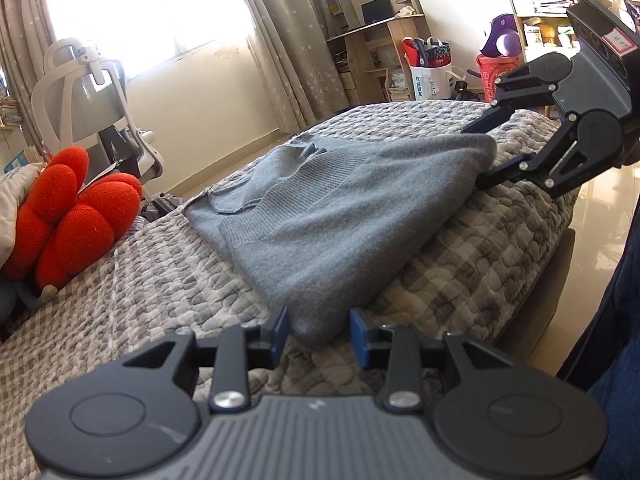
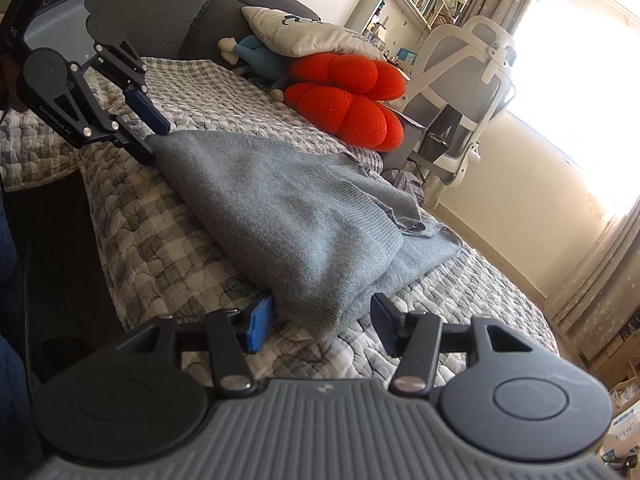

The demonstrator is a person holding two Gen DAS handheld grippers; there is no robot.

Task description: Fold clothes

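A grey knitted sweater (image 1: 332, 216), partly folded, lay across a grey-and-white checked quilted bedspread (image 1: 140, 292) near the bed's edge. The left gripper (image 1: 319, 330) had its blue-padded jaws spread apart on either side of one sweater corner, not pinching it. The right gripper (image 2: 322, 318) likewise stood released around the opposite corner. The cloth hid whether the pads touched the fabric underneath. A red segmented plush cushion (image 2: 352, 98) sat beyond, and a white mesh office chair (image 2: 464, 92) was washed out by window glare.
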